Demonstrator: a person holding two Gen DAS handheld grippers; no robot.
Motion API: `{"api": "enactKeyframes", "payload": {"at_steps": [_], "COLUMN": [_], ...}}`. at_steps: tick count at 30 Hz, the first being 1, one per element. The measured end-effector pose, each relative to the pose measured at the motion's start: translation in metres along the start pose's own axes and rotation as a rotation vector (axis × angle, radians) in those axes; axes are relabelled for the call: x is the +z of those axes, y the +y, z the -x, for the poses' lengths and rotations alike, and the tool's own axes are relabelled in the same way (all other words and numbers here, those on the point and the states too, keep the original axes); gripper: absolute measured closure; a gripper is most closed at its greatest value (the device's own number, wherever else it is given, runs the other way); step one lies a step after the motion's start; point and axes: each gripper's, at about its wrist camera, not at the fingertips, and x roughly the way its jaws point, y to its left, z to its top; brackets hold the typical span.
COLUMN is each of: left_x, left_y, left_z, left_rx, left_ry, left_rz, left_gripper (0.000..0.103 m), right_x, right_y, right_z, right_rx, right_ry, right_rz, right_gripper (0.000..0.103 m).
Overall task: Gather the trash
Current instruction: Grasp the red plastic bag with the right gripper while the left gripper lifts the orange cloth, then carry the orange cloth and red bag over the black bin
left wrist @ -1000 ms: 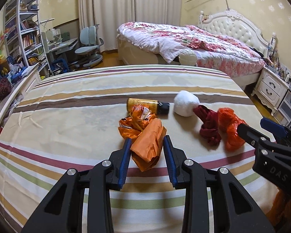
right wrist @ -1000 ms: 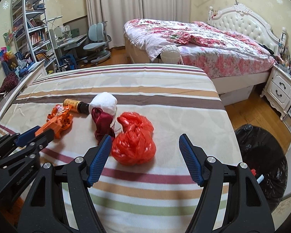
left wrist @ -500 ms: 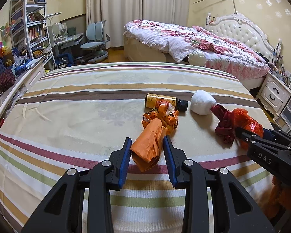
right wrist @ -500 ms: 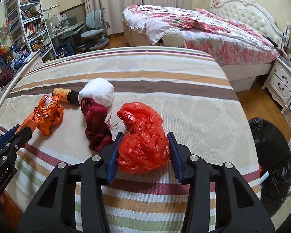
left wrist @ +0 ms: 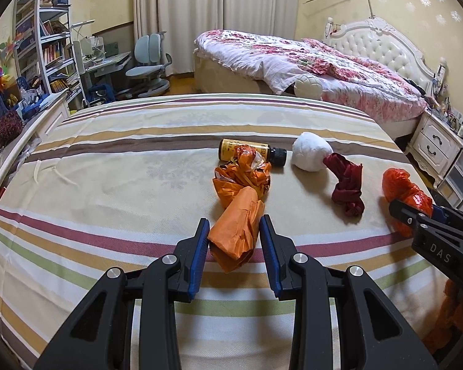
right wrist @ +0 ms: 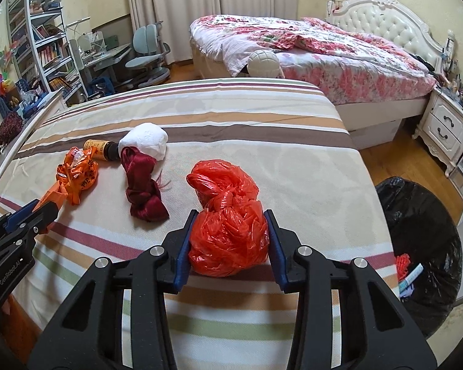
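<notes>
Right wrist view: the right gripper [right wrist: 230,243] is closing on a red bag [right wrist: 227,219] lying on the striped bed [right wrist: 262,129]; the left gripper [left wrist: 234,246] clasps an orange wrapper [left wrist: 236,231]. Slick, crumpled plastic could slip free on the way to the bin [right wrist: 423,234].

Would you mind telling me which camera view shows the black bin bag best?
The right wrist view: the black bin bag stands open on the floor beside the striped bed, with some litter visible inside. The left wrist view does not show it at all.
</notes>
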Motion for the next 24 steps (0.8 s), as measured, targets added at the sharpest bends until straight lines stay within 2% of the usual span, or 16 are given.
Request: {"api": "enactKeyframes", "payload": {"at_steps": [10,24], "left_x": [-0.006,-0.010], "left_y": [-0.023,-0.071], "left_z": [0.012,0.032], "left_rx": [-0.018,-0.083], "left_ry": [-0.018,-0.058], "left_rz": [-0.036,-0.111], "left_gripper": [0.069,0.069], "right_x": [-0.012,-0.028], "right_y": [-0.025,-0.070], "right_z": [0.024,0.060], "right_rx": [-0.026,-0.096], "right_ry": [-0.033,-0.090], "right_rz": [-0.028,-0.081], "right_gripper": [0.062,0.062]}}
